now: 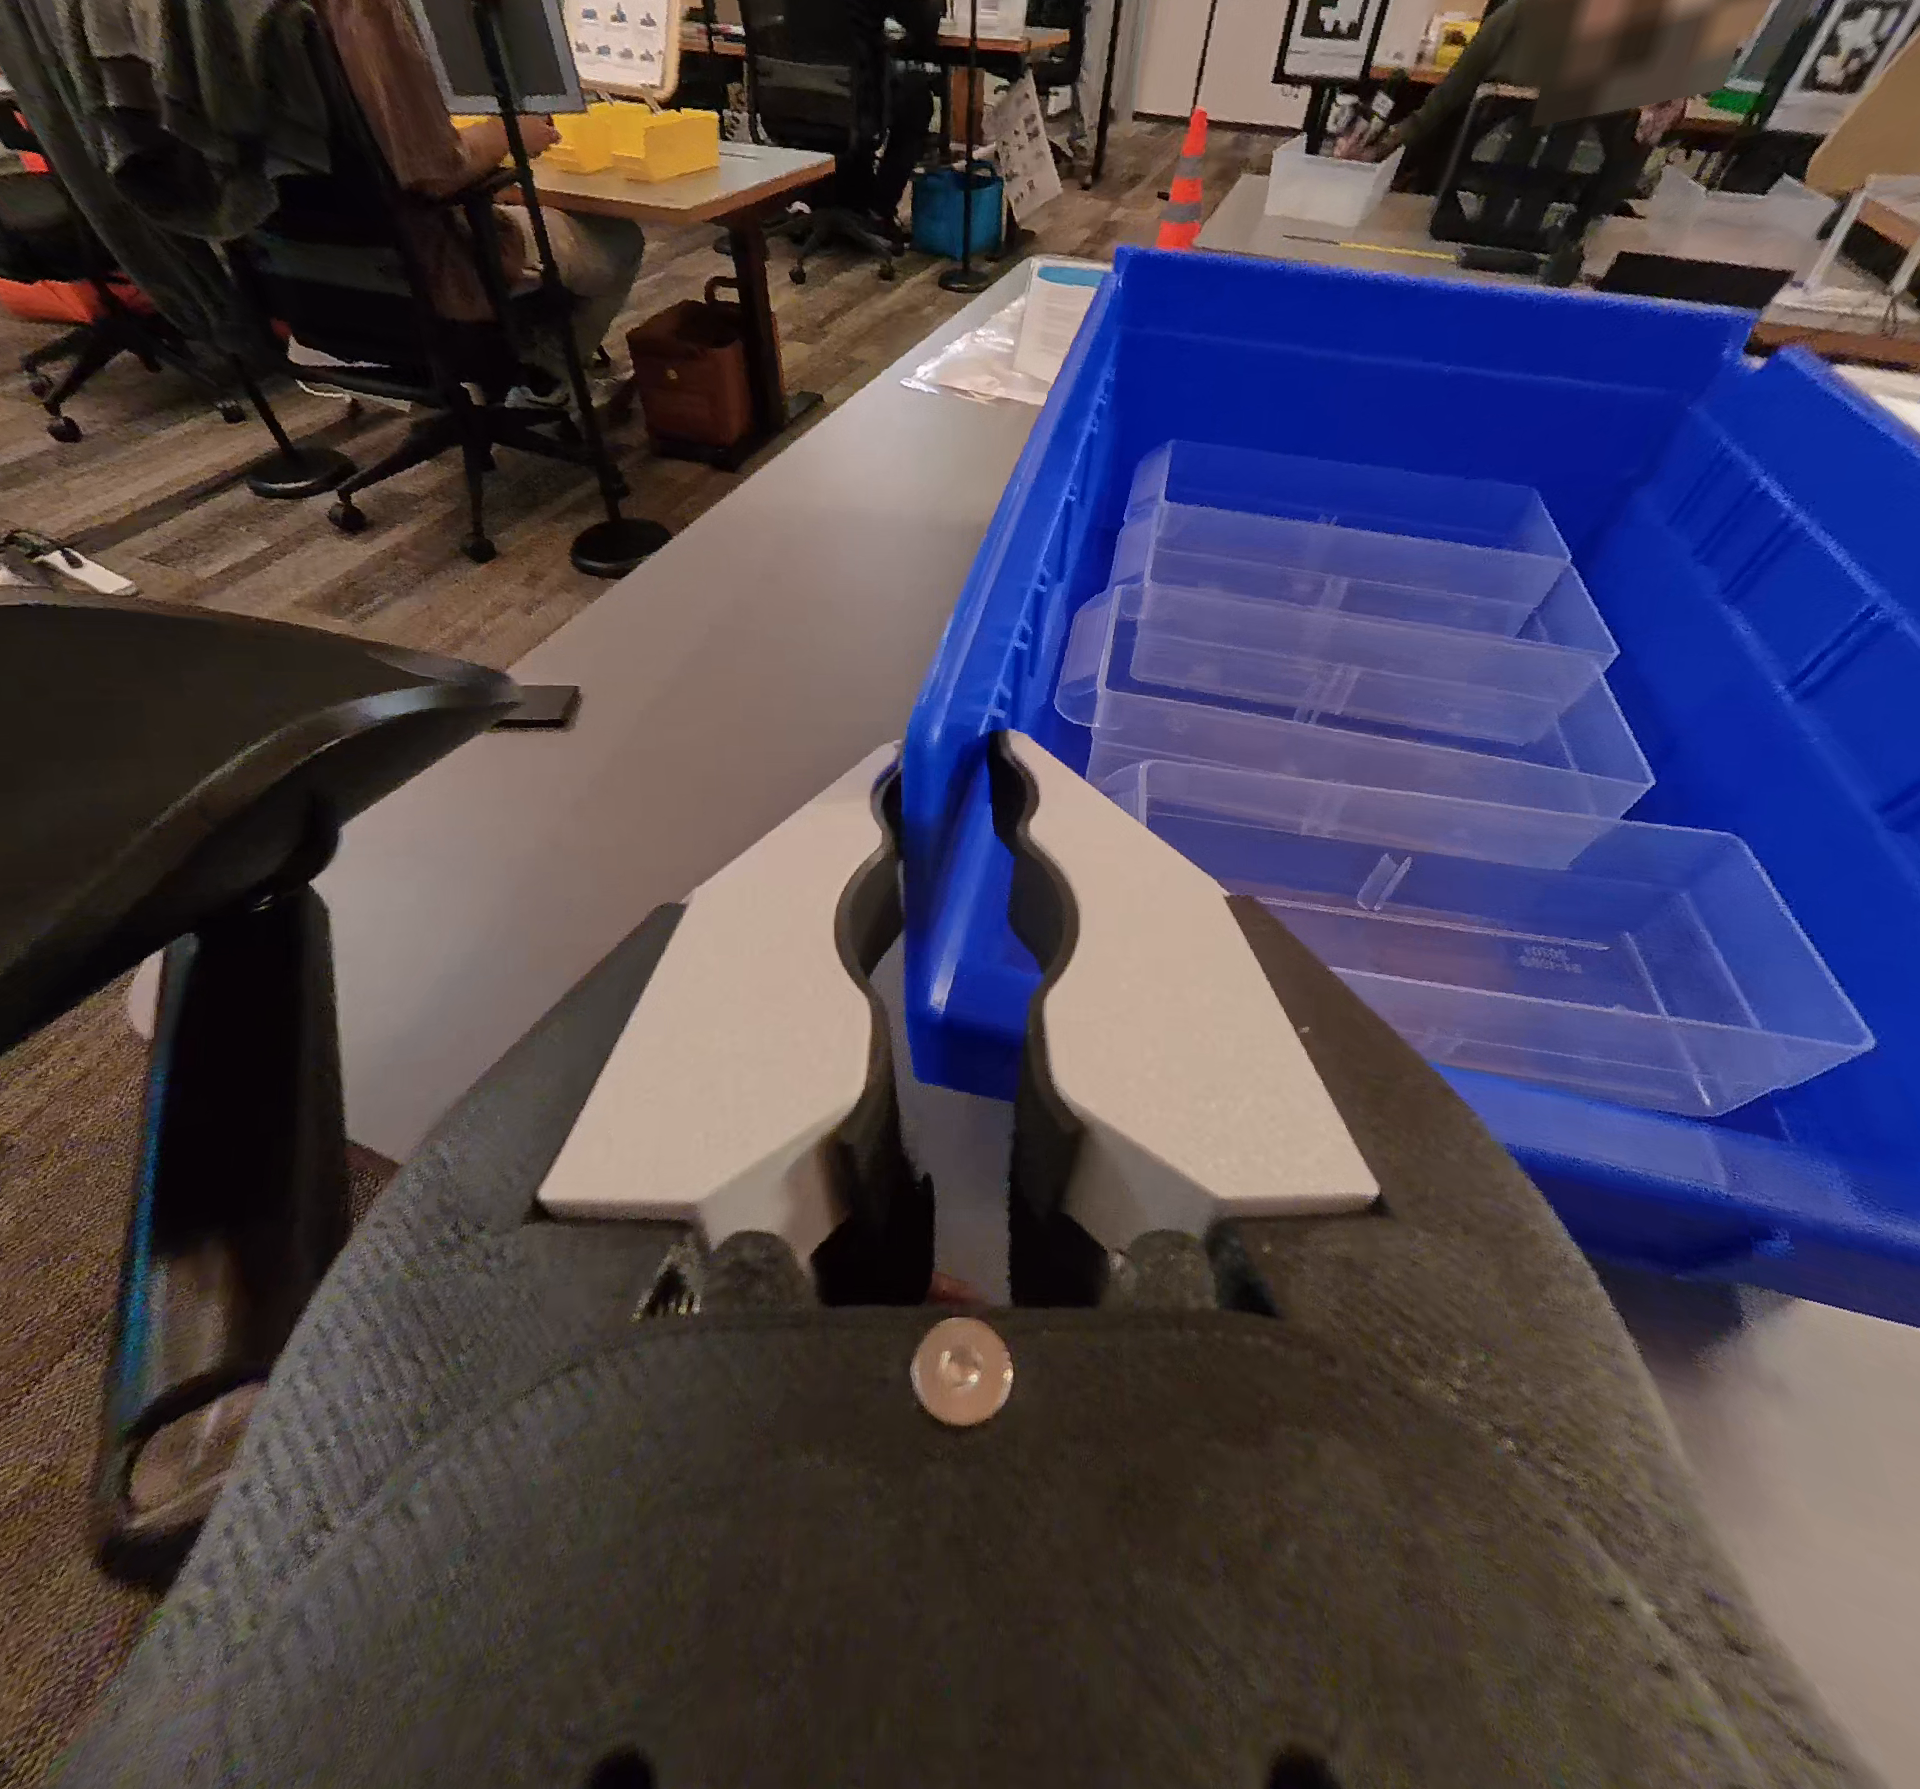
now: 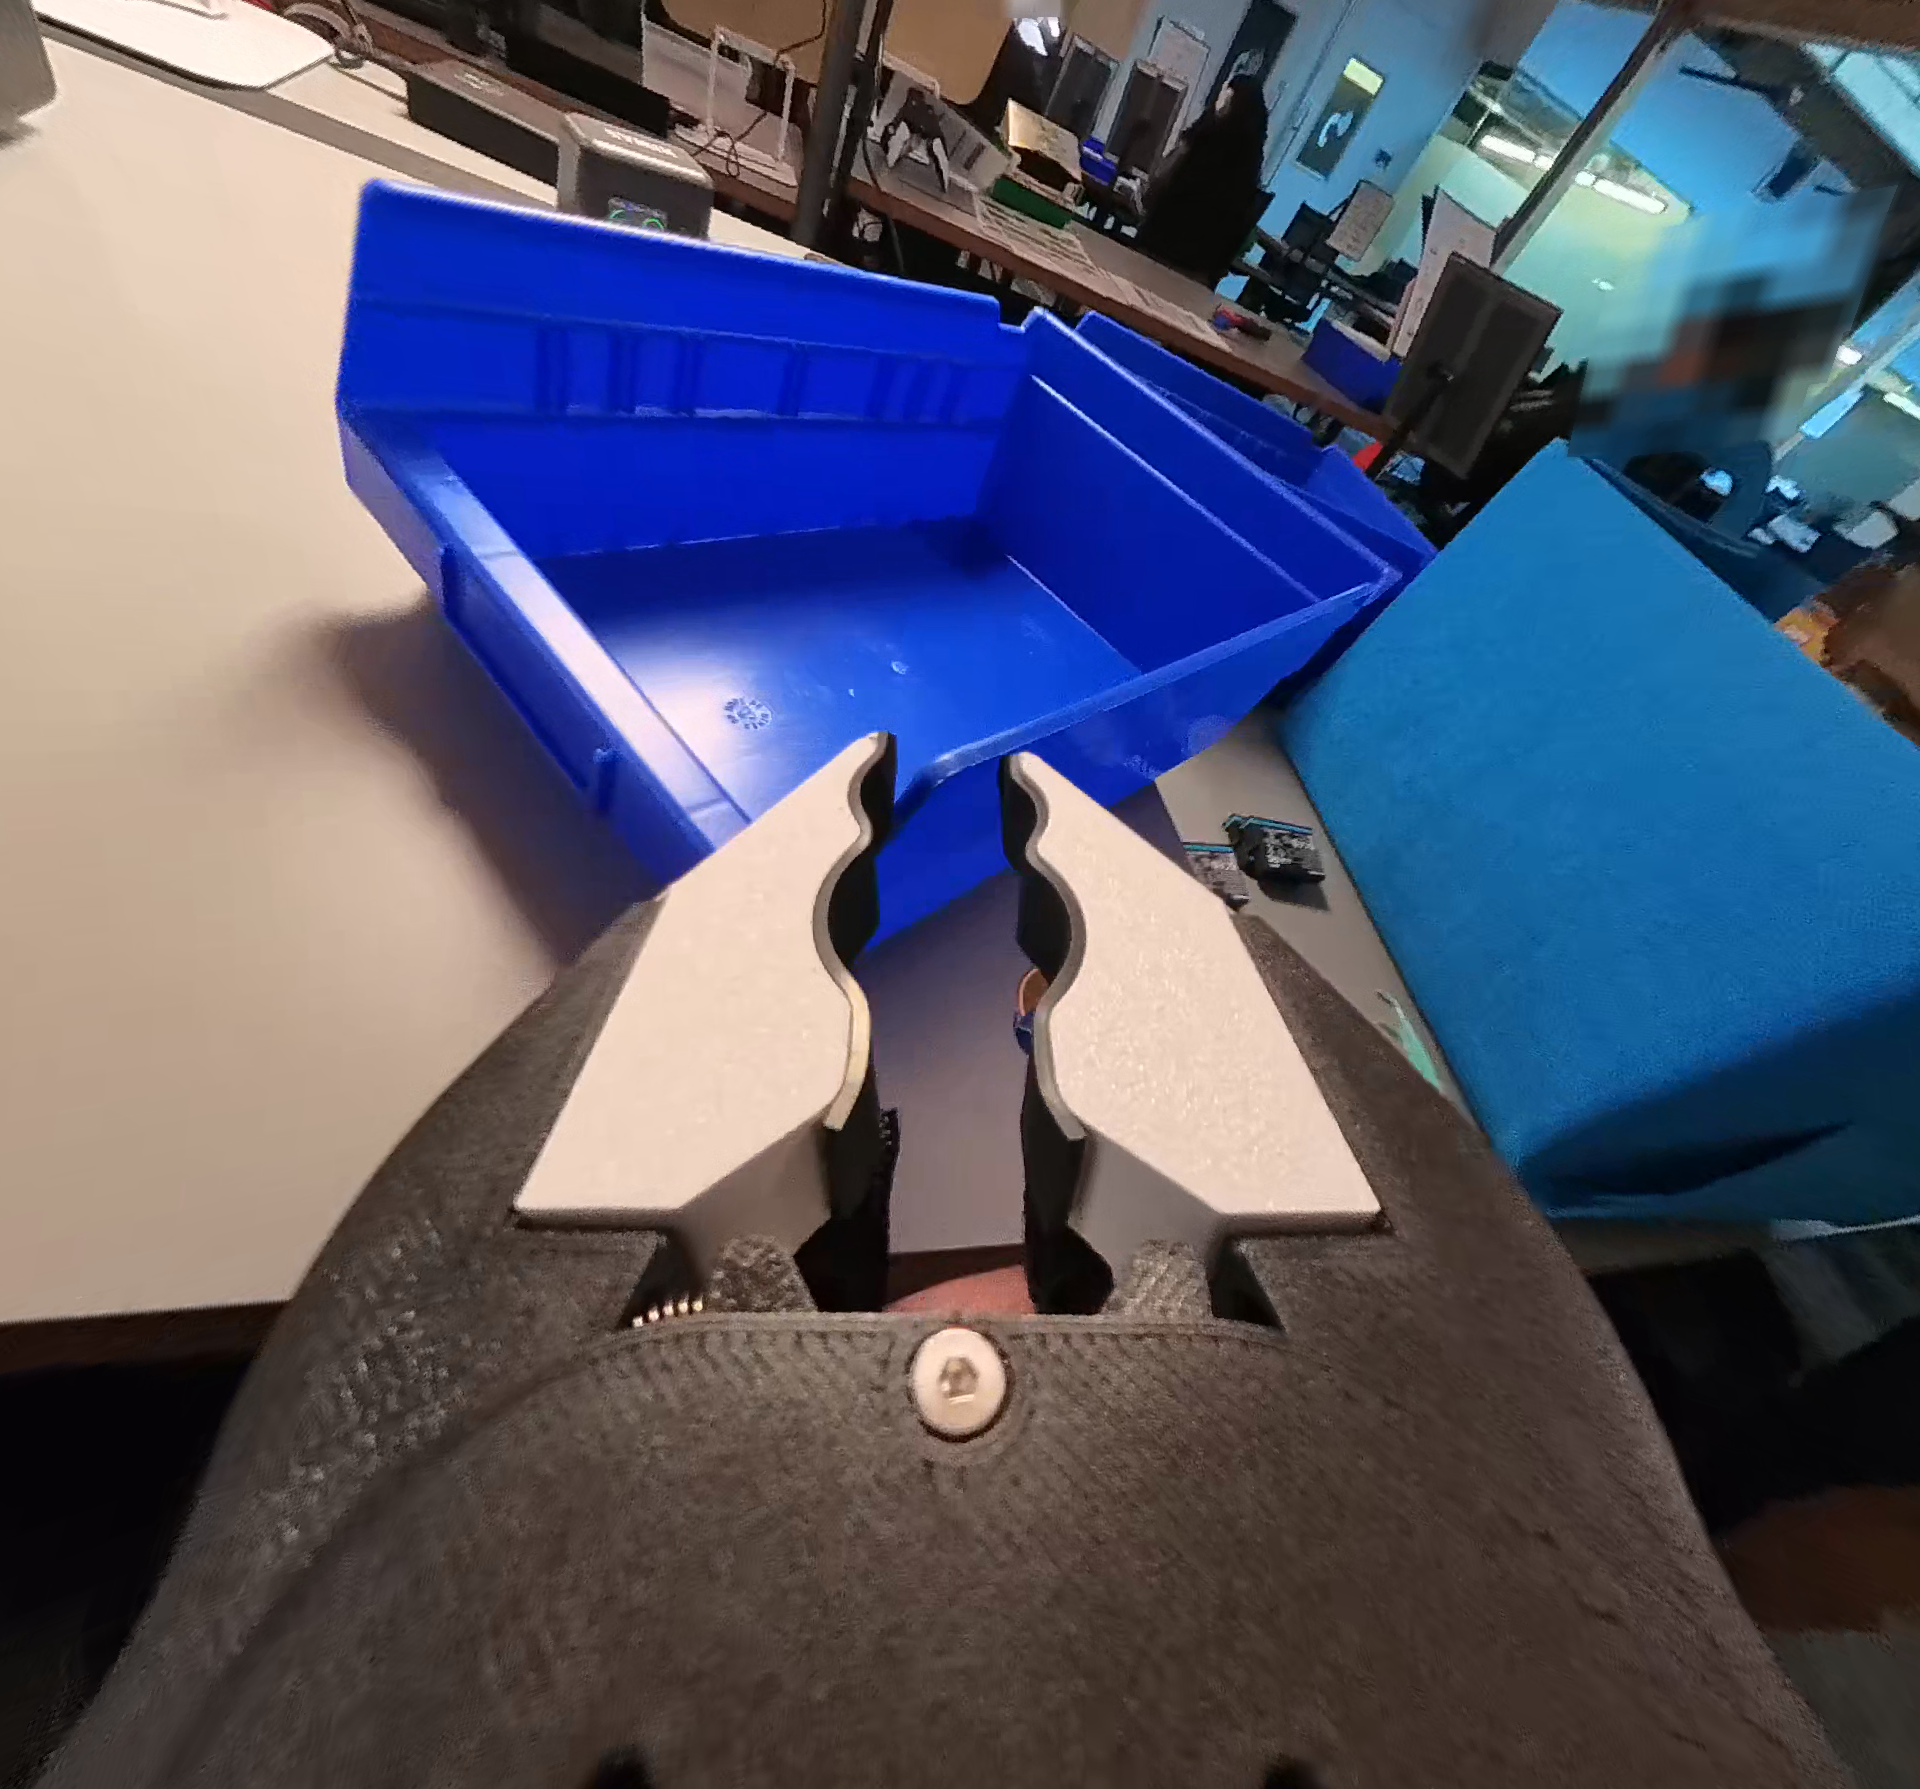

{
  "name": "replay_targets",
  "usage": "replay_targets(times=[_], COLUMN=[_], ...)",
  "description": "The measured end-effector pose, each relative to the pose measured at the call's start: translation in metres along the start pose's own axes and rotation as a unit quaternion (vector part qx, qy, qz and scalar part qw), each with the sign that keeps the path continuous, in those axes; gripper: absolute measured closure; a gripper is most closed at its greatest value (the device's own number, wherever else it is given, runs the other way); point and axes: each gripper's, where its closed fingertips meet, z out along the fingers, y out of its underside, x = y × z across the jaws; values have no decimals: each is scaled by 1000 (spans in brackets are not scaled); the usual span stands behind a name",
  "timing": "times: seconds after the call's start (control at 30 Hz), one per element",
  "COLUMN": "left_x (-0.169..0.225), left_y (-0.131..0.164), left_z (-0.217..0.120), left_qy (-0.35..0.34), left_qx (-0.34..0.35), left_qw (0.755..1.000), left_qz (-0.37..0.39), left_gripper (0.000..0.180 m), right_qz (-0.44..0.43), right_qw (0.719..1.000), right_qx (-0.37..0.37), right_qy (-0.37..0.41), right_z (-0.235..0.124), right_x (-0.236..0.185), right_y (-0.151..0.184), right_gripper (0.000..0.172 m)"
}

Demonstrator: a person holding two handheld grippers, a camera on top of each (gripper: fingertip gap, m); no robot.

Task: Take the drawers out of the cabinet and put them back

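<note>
In the left wrist view, a blue bin stands on the grey table and holds several clear plastic drawers lying side by side. My left gripper is shut on this bin's near left corner wall, one finger inside the bin and one outside. In the right wrist view, an empty blue bin sits tilted on the table. My right gripper is closed on its near corner, and the blue wall fills the gap between the pads. No cabinet shows in either view.
A second blue bin adjoins each one. A blue fabric-covered block lies to the right, with small black items beside it. A black chair part sits at the table's left edge. A grey device stands behind the bin.
</note>
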Motion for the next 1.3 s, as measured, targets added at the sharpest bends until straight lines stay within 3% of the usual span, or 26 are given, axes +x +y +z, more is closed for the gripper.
replay_targets(times=[0.27,0.43,0.6,0.8,0.97,1.1,1.2,1.3], left_x=[9,80,169,203,206,204,203,202], left_y=[-23,-35,-20,0,7,5,3,3], left_z=[-48,-73,-80,-57,-33,-24,-23,-24], left_qy=[5,132,256,222,170,138,136,134], left_qx=[64,98,73,40,14,22,30,36], left_qw=[997,985,964,972,981,984,984,983], left_qz=[-33,-44,-7,67,96,113,113,120], left_gripper=[145,130,112,113,131,154,168,177], right_qz=[44,121,116,130,171,197,201,196], right_qw=[998,983,981,987,982,978,976,977], right_qx=[40,112,89,30,2,-4,-8,-12], right_qy=[27,-78,-126,-84,-80,-76,-80,-85], right_z=[-23,-34,3,64,92,104,109,109], right_x=[0,-68,-146,-160,-157,-151,-151,-152], right_y=[-43,-93,-108,-110,-106,-99,-91,-82], right_gripper=[124,118,106,96,107,133,165,170])
